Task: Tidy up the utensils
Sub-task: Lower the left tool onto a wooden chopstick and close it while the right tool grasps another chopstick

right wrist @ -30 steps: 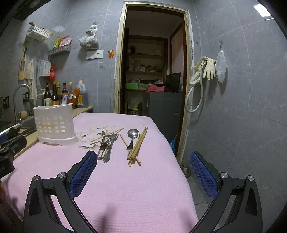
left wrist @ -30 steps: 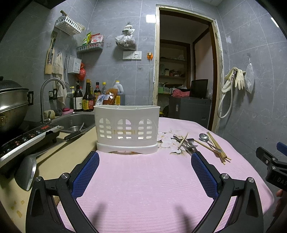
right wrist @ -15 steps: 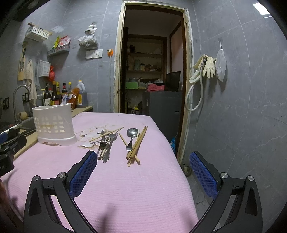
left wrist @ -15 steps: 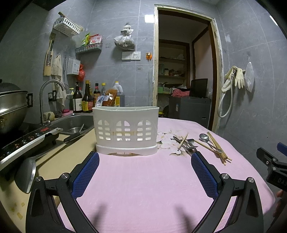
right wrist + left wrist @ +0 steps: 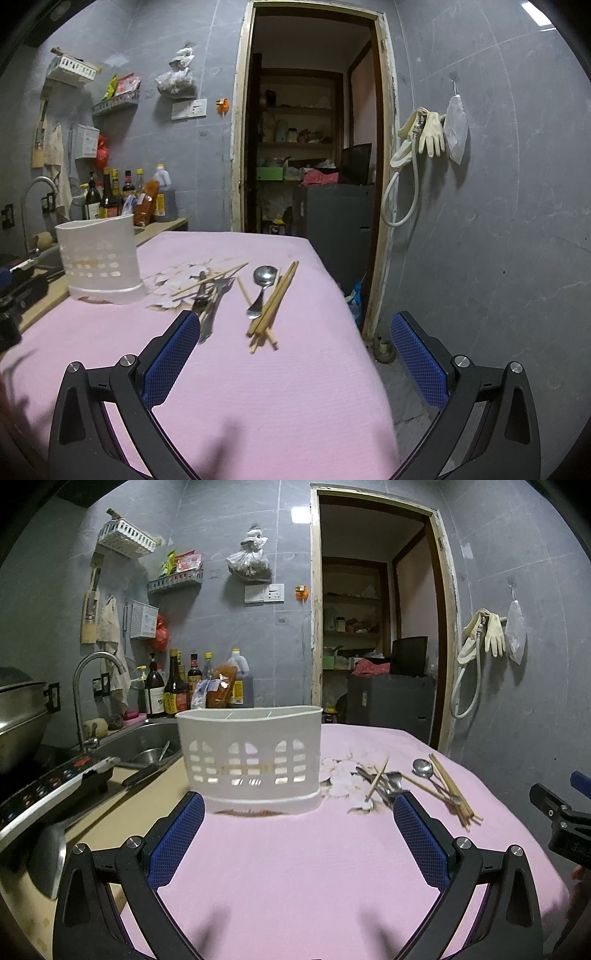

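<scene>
On the pink cloth (image 5: 258, 387): one white utensil holder (image 5: 251, 760), one spoon (image 5: 260, 288) lying apart, one bundle of wooden chopsticks (image 5: 273, 306), exact number indistinct, and one cluster of metal cutlery (image 5: 208, 302), pieces uncountable.

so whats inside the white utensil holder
Through the cutouts of the white utensil holder only light and a tan band show; no utensil pokes above the rim. Its floor is hidden by the walls.

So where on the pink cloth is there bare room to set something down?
The near stretch of pink cloth between the open right gripper and the chopsticks is bare. It is crowded beside the white holder, around the spoon.
</scene>
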Motion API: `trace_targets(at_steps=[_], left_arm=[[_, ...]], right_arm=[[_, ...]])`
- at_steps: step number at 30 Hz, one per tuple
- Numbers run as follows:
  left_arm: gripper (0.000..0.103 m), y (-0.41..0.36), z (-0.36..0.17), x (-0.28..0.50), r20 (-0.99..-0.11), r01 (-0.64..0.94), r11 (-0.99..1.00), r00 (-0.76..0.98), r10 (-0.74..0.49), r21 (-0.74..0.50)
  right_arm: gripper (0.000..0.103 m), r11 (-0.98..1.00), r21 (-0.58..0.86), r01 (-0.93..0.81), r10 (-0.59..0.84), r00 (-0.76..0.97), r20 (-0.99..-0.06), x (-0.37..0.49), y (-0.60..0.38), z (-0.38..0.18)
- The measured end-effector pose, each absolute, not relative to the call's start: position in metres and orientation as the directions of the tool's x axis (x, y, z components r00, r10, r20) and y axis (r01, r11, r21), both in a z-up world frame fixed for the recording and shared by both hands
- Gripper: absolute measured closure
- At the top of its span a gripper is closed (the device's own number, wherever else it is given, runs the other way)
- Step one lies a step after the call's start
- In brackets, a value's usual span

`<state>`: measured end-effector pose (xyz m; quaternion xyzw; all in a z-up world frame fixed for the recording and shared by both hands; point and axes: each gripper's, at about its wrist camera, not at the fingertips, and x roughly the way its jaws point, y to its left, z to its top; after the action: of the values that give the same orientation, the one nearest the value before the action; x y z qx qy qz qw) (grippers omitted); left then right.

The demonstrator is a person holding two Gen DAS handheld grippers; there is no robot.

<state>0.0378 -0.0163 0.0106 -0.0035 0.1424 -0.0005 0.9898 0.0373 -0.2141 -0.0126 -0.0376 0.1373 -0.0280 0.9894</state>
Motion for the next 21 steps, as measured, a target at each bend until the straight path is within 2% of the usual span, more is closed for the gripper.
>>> trace_targets(at_steps=[7, 15, 21], left_arm=[[0.003, -0.031, 0.028, 0.077, -0.306, 0.056, 0.998, 0.951, -0.043, 0.033], [0.003, -0.058, 0.045, 0.145, -0.407, 0.197, 0.980, 0.898, -0.165, 0.039], [0.003, -0.078, 0.039, 0.196, -0.497, 0.261, 0.963, 0.845, -0.198, 0.060]], right_arm=[[0.000, 0.996, -0.090, 0.021, -0.049, 0.948, -0.316, 0.081, -0.236, 0.005], [0.000, 0.997, -0.071, -0.044, 0.009, 0.901, -0.434, 0.143, -0.259, 0.016], [0.000, 0.998, -0.016, -0.053, 0.036, 0.846, -0.533, 0.188, -0.277, 0.014]])
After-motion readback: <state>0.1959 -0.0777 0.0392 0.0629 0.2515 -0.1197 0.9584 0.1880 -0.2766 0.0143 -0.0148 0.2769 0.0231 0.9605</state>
